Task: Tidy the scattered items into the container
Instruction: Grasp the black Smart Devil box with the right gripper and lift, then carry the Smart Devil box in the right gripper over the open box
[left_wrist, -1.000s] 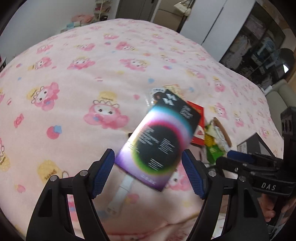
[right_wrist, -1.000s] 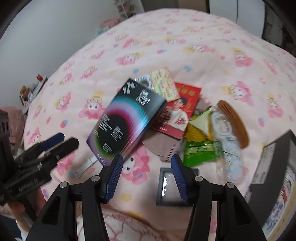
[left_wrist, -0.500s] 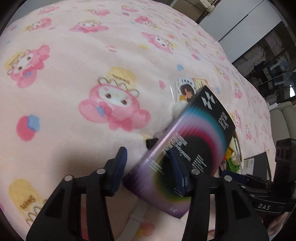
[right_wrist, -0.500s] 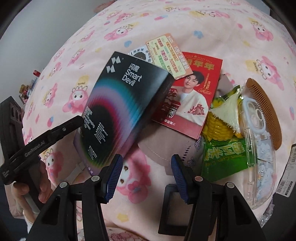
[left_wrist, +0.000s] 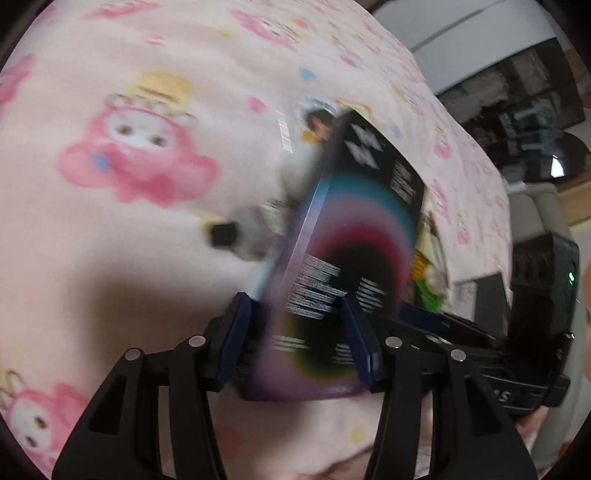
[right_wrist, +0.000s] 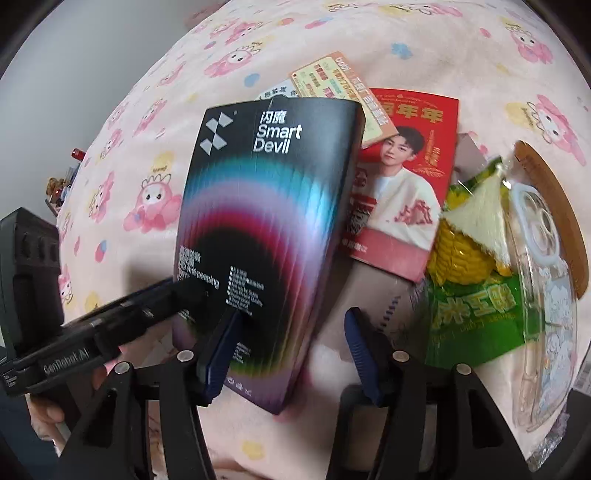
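Pink cartoon-print blanket (right_wrist: 443, 48) covers the bed under everything. Nearest, the left gripper (left_wrist: 295, 332) has its jaws closing on the lower end of the box (right_wrist: 266, 221), which stands tilted between the pads; the left wrist view is too blurred to show firm contact. The right gripper (right_wrist: 291, 347) hangs just beside it, jaws opening with nothing between them, one pad in front of the box. Beyond lie a red leaflet (right_wrist: 406, 177), a green packet (right_wrist: 472, 295) and a clear case (right_wrist: 546, 280), half hiding a comb (right_wrist: 554, 192). No container is clearly visible.
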